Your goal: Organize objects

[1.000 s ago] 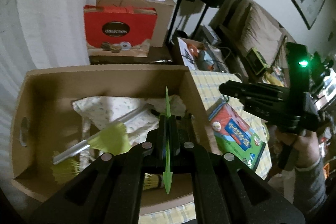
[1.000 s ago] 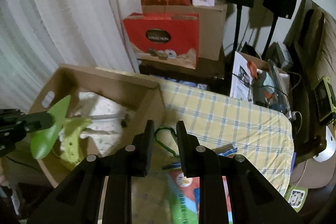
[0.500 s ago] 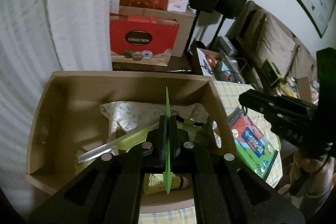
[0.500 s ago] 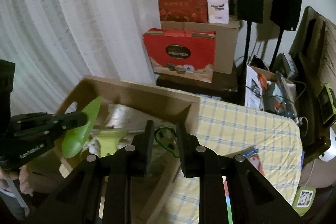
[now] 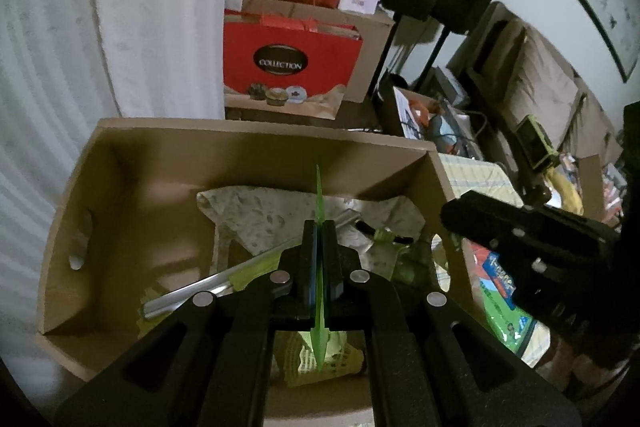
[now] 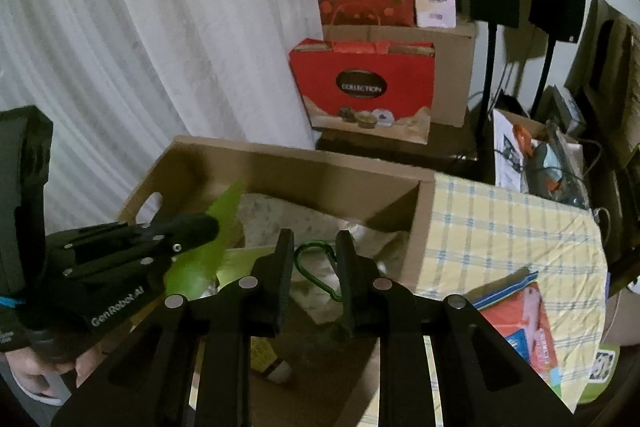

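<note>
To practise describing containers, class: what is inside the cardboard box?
In the box: patterned paper, a silver rod, yellow-green pieces, a shuttlecock. The left gripper and leaf hide what lies below.

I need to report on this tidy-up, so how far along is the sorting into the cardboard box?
Partly done. The cardboard box already holds a patterned cloth, a silver rod and a shuttlecock. In hand: the left gripper is shut on a green leaf-shaped piece above the box; the right gripper carries a green carabiner. Left: a colourful box on the checked tablecloth.
</note>
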